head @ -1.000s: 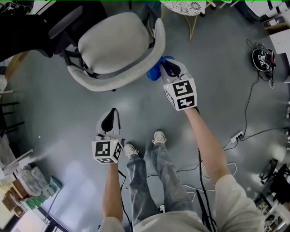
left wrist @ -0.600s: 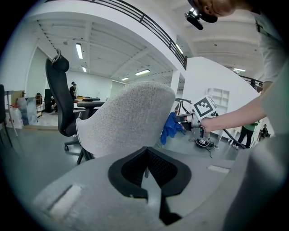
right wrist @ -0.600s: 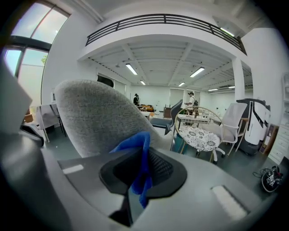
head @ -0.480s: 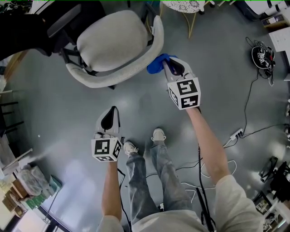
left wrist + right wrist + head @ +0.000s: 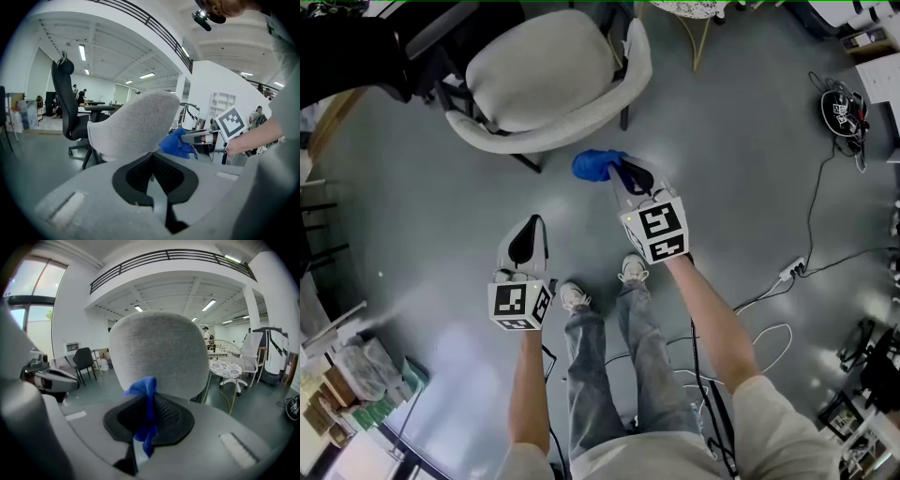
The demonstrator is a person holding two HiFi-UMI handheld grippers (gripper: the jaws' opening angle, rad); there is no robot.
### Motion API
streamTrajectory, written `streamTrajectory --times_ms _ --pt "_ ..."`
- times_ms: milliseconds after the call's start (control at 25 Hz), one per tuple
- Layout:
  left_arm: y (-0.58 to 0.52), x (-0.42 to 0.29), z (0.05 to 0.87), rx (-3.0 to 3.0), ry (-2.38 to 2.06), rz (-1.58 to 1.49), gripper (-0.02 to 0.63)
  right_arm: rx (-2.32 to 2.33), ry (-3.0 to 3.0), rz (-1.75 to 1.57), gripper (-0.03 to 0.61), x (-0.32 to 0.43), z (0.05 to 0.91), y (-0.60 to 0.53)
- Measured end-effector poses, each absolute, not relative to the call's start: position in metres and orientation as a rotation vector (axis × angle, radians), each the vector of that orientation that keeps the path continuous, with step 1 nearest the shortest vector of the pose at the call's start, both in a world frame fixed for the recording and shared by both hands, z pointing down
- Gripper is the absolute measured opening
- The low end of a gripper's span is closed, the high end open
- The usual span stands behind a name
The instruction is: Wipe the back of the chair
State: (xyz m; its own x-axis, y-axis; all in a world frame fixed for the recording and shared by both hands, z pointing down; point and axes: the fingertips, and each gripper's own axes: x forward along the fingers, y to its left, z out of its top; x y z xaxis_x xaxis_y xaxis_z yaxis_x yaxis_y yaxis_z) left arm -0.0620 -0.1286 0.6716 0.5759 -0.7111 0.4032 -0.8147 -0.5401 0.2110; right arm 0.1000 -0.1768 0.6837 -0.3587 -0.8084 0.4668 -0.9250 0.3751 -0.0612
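Note:
A light grey fabric chair point(image 5: 548, 80) stands at the top of the head view, its curved back point(image 5: 567, 117) facing me. My right gripper point(image 5: 623, 178) is shut on a blue cloth point(image 5: 595, 165), held in the air a short way in front of the chair back and not touching it. In the right gripper view the blue cloth point(image 5: 146, 413) hangs between the jaws before the chair back point(image 5: 159, 355). My left gripper point(image 5: 525, 246) hovers lower left, jaws shut with nothing in them. The left gripper view shows the chair point(image 5: 133, 126) and the blue cloth point(image 5: 178, 144).
A black office chair point(image 5: 366, 52) stands at the upper left. A white patterned round table point(image 5: 680, 9) is behind the grey chair. Cables and a power strip point(image 5: 789, 279) lie on the grey floor at right. Boxes and bags point(image 5: 356, 384) sit lower left. The person's feet point(image 5: 600, 286) are below the grippers.
My right gripper with the blue cloth has pulled away from the chair back's right edge, moving down and left toward me. The left gripper has stayed put.

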Motion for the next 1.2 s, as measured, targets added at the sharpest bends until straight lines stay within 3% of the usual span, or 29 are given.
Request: streamTrajectory --times_ms 320,640,1200 --pt "-0.116 -0.111 0.669 2.407 -1.294 0.392 0.003 1.424 -2.384 0.481 0.035 0.006 0.690 -0.188" --pt "-0.106 -0.145 0.675 2.374 -1.329 0.419 0.003 1.446 -2.414 0.499 0.035 -0.032 0.691 -0.219" --pt "-0.128 -0.101 0.675 2.397 -1.289 0.423 0.003 1.422 -2.355 0.453 0.035 0.033 0.699 -0.230"
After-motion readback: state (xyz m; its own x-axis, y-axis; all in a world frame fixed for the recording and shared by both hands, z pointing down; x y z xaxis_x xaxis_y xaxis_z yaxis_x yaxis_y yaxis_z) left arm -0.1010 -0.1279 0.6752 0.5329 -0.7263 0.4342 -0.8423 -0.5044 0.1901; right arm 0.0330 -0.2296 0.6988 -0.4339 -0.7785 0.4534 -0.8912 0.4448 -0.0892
